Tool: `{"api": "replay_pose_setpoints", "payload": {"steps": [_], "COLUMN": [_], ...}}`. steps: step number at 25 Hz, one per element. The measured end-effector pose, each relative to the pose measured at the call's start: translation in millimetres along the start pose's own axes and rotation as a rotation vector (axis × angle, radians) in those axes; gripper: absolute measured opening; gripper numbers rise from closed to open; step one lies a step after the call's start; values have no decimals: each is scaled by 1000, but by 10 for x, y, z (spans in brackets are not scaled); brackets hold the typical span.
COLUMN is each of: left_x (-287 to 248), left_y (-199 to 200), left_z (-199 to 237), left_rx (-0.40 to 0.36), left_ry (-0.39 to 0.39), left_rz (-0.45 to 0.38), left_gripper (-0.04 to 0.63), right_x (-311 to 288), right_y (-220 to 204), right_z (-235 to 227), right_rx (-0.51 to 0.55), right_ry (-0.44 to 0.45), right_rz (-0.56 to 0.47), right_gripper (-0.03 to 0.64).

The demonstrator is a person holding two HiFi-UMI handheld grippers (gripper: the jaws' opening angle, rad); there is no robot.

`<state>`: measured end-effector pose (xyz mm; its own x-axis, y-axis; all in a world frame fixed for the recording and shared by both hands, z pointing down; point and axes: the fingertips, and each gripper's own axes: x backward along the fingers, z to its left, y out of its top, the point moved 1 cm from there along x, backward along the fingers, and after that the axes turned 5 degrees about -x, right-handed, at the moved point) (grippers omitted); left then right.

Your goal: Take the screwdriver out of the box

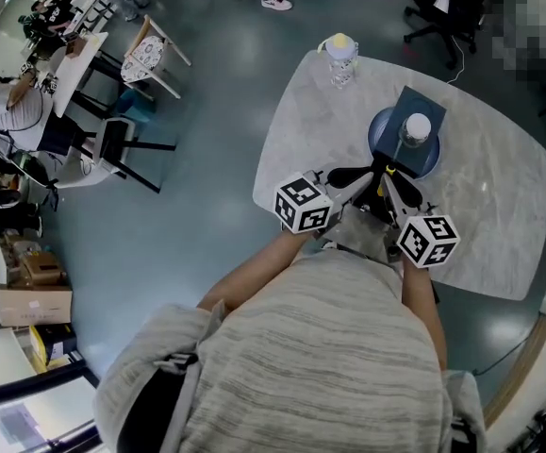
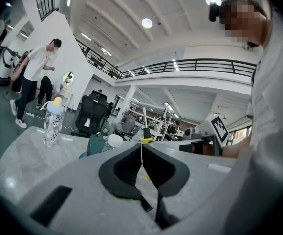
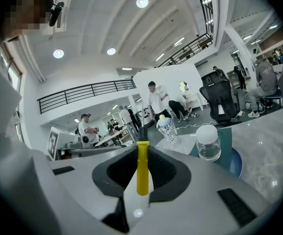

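Note:
The screwdriver (image 3: 142,168) has a yellow handle, a black collar and a thin metal shaft. It stands upright between the jaws of my right gripper (image 3: 142,165), which is shut on the handle. In the head view both grippers hang close together over the near edge of the marble table (image 1: 499,215), with a bit of yellow screwdriver (image 1: 382,189) at the right gripper (image 1: 397,189). My left gripper (image 2: 141,155) has its pads pressed together with nothing between them; in the head view this left gripper (image 1: 348,176) sits beside the right one. The box is hidden beneath the grippers and arms.
A patterned bottle (image 1: 339,59) with a yellow top stands at the table's far edge. A clear jar (image 1: 416,130) with a white lid rests on a teal book (image 1: 425,100) over a blue round plate (image 1: 383,144). Chairs and people fill the floor beyond.

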<state>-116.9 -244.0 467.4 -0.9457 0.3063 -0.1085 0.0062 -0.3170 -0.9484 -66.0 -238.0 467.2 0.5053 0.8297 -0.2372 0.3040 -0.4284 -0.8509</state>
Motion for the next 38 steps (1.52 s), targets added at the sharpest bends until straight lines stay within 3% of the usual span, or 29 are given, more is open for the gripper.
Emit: {"api": "replay_pose_setpoints", "payload": {"steps": [6, 14, 38], "left_x": [62, 85, 102], "left_y": [48, 112, 86], "left_z": [3, -16, -33], "left_rx": [-7, -21, -17], "left_ry": [-2, -15, -35], "left_rz": [-9, -23, -20], "left_gripper": [17, 16, 16], "right_x": [47, 91, 124], "right_y": [90, 176, 148], "right_z": [139, 235, 272], "right_rx": [26, 58, 87], "right_ry": [48, 49, 22], "right_rz": [-60, -99, -80], "right_gripper": [64, 64, 64]}}
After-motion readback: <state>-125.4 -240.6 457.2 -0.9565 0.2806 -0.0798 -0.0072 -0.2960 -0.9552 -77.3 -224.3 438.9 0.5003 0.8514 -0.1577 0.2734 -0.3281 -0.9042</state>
